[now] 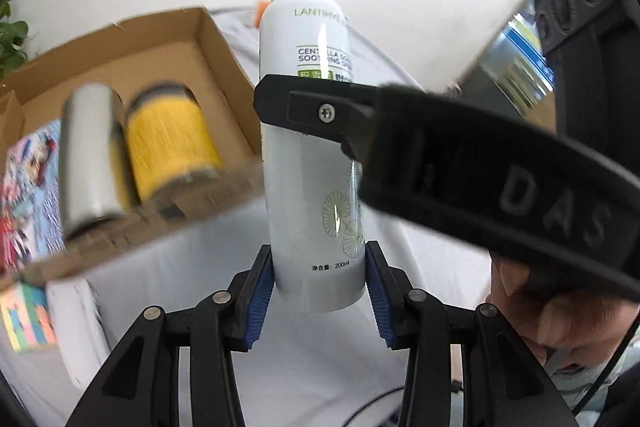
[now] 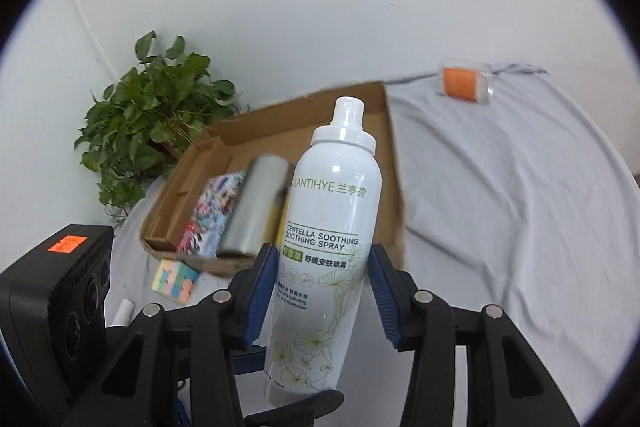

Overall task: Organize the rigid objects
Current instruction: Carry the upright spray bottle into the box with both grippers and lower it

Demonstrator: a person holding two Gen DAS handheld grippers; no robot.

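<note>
While the white spray bottle is held up off the grey sheet, both claws meet on it: the left gripper pinches its base between blue pads, narrowed to the can's width, and the right gripper closes around its middle, apparently gripping too, though contact on its right pad is hard to confirm. Left of and beyond the right claw sits the cardboard box, already holding a colourful flat pack, a silver cylinder and, seen from the left wrist, a yellow-wrapped jar. A pastel cube lies on the sheet just outside the box's near wall, and an orange item in a clear case rests well off to the right. This looks like a hand-over or joint carry of the bottle toward the box; next, one claw should release cleanly, then the other should lay the bottle in the free space beside the jar.
</note>
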